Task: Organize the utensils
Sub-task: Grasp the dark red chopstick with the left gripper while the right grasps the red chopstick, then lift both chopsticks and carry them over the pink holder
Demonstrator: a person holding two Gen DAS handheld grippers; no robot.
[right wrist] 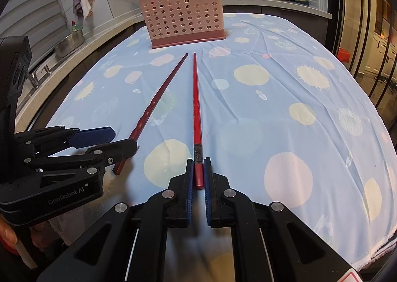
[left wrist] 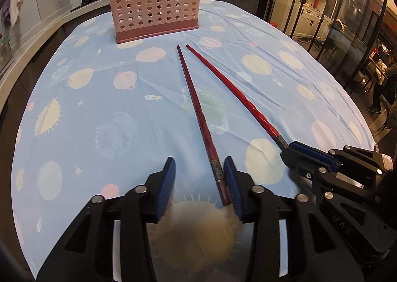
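Two red chopsticks on the surface (left wrist: 74,108) before one pink holder (left wrist: 155,6). Left gripper (left wrist: 199,182) fingers spread around dark chopstick (left wrist: 196,105); right gripper (right wrist: 198,177) pinches bright chopstick (right wrist: 196,108).

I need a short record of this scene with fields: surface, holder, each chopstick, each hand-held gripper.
surface: blue tablecloth with a planet pattern
holder: pink perforated holder, upright at the far end, chopsticks already inside
dark red chopstick: lies on the cloth, its butt end between the pads of the left hand-held gripper, which are not yet pressing it
bright red chopstick: butt end clamped in the right hand-held gripper
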